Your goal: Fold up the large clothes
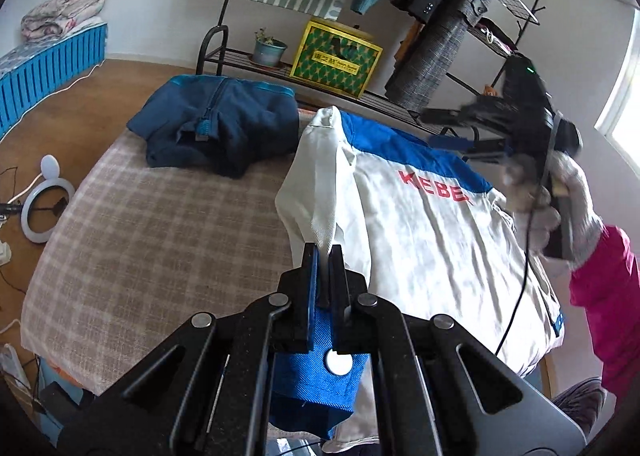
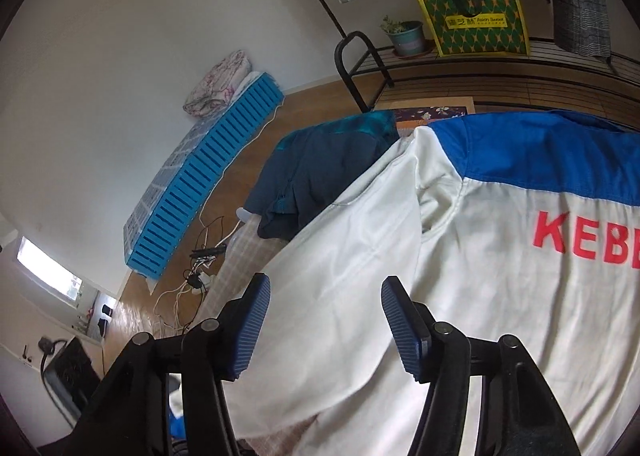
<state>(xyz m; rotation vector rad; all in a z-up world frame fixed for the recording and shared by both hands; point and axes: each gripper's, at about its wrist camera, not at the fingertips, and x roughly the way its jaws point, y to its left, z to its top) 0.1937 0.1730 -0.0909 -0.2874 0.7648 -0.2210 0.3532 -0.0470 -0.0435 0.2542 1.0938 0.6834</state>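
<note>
A white jacket (image 1: 432, 240) with a blue yoke and red lettering lies back up on the checked cloth surface (image 1: 140, 223). My left gripper (image 1: 324, 252) is shut on its white sleeve just above the blue cuff (image 1: 316, 384), and the sleeve is lifted off the surface. In the right wrist view the jacket (image 2: 500, 296) fills the lower right. My right gripper (image 2: 326, 296) is open above the raised sleeve (image 2: 340, 256), and its blue pads (image 2: 400, 324) do not touch the cloth. A gloved hand (image 1: 568, 207) holds the right gripper (image 1: 432, 127) over the jacket's far shoulder.
A folded dark blue garment (image 1: 216, 123) lies at the far end of the surface. Behind stand a black rack with hanging clothes (image 1: 452, 15), a yellow-green bag (image 1: 336, 55) and a potted plant (image 1: 268, 49). A ring light (image 1: 48, 207), cables (image 2: 192, 276) and a blue slatted crate (image 2: 208, 183) are on the floor.
</note>
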